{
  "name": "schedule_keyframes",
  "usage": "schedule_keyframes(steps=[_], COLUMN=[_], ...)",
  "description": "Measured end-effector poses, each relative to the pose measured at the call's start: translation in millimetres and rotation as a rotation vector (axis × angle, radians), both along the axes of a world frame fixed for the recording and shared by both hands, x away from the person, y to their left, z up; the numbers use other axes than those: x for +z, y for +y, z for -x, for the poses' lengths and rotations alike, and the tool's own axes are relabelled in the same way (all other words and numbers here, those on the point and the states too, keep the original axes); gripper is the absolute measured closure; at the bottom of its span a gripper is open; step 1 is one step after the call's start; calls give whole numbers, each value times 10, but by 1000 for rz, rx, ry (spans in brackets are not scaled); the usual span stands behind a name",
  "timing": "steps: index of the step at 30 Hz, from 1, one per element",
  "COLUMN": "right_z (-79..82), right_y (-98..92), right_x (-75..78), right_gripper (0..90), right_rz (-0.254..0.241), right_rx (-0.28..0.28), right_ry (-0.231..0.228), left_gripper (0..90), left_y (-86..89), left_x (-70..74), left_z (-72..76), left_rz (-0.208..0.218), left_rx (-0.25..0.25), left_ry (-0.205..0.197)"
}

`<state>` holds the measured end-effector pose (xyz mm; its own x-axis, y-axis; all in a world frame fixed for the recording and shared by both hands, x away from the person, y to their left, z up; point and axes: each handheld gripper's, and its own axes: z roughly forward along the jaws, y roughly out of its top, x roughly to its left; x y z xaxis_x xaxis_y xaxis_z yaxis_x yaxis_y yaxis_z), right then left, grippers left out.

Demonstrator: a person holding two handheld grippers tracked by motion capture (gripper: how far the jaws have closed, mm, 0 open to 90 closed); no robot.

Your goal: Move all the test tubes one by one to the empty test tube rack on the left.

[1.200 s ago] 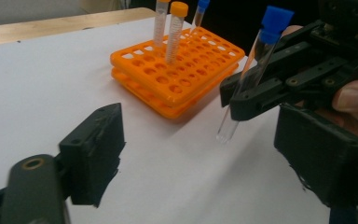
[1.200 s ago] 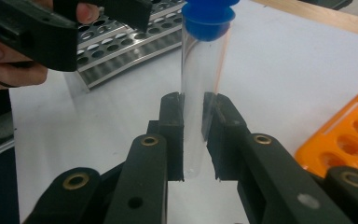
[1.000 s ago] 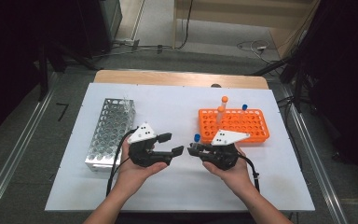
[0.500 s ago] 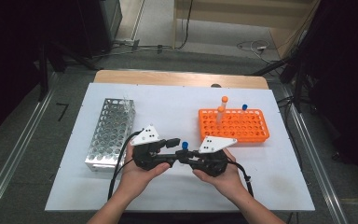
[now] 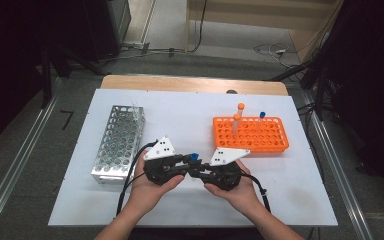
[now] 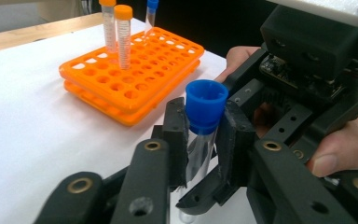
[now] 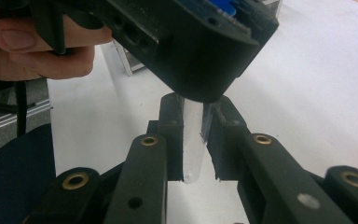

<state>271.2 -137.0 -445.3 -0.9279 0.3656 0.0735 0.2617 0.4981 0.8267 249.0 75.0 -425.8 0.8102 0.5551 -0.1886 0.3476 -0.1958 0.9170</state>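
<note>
— Clamped between both pairs of jaws, a blue-capped tube (image 6: 203, 126) is seen near the front middle of the white counter (image 5: 190, 120). How is it gripped?

— From the left gripper view, the left gripper (image 6: 204, 140) is closed on the clear body just under the blue cap; its jaws have just been closing, and the tube is now pressed between the pads. In the right gripper view, the right gripper (image 7: 195, 140) is shut on the lower part of the same tube (image 7: 192, 140), whose rounded bottom end is seen below the pads.

— Is the tube upright?

— It is held roughly upright between the two grippers, cap uppermost. In the high view the cap (image 5: 194, 156) is seen between the left gripper (image 5: 180, 164) and the right gripper (image 5: 200, 172), which are brought nose to nose, each held in a hand (image 5: 150, 187).

— What else is laid out on the counter?

— An orange rack (image 5: 252, 135) is set to the right, well apart from the grippers. Two orange-capped tubes (image 6: 116, 28) are stood in it side by side near its far edge, and a blue-capped one (image 5: 262, 115) is stood farther to the right in the high view. A metal rack (image 5: 117, 142) is placed to the left, just beside the left hand; whether anything is held in its holes cannot be told.

— Is the gripped tube touching the counter?

— That cannot be told from the views.
</note>
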Motion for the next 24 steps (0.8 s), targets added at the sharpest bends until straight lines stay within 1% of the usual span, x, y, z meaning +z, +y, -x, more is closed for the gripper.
schedule_keyframes(steps=[4,6,8,11,14,18,19,21,24], right_z=[-6,-5,-14,-23,-37,-80,-95,-142,-186], right_y=[-4,-8,-21,-42,-78,-165,-195,-279,-392], right_x=[1,3,8,18,28,54,59,71,76], right_gripper=[732,682,642,554,457,302,237,166,87], right_rz=[-6,-1,-9,-12,-22,-31,-31,-47,-60], right_rx=[11,12,12,16,17,-18,-28,-50,-74], right_ry=[6,-4,4,13,17,13,10,21,26], left_gripper=[765,766,766,766,766,767,767,767,766], left_y=[9,10,29,61,113,193,211,253,320], left_x=[7,13,26,44,54,66,67,73,77], left_z=[0,5,8,3,-10,-32,-38,-50,-76], left_rz=[-2,-2,1,1,6,2,5,-1,0], left_rx=[-1,9,17,28,52,83,93,108,133], left_ry=[-6,-14,-21,-25,-32,-37,-37,-40,-43])
